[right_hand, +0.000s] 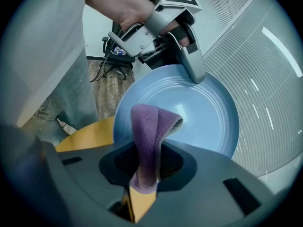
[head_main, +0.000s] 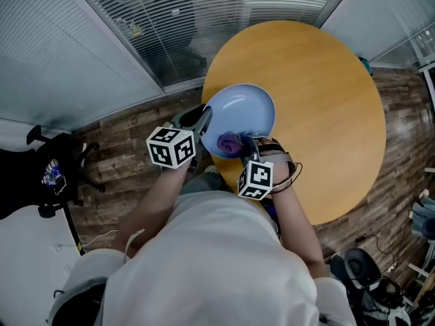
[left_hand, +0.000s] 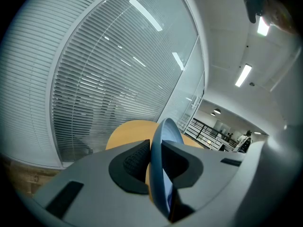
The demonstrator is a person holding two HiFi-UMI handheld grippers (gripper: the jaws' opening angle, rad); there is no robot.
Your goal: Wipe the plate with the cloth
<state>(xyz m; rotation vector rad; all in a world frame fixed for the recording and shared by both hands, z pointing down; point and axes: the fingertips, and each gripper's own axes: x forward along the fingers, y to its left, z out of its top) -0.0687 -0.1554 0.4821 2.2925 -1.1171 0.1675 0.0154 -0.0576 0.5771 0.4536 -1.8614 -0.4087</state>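
Plate (head_main: 243, 113), blue, hangs over the table's (head_main: 326, 94) near left edge, its rim clamped edge-on between the left gripper's (left_hand: 158, 167) closed jaws, its hollow face turned toward the right gripper (right_hand: 147, 162), whose jaws pinch a purple cloth (right_hand: 147, 129), a folded strip running lengthwise out to the plate's near side.
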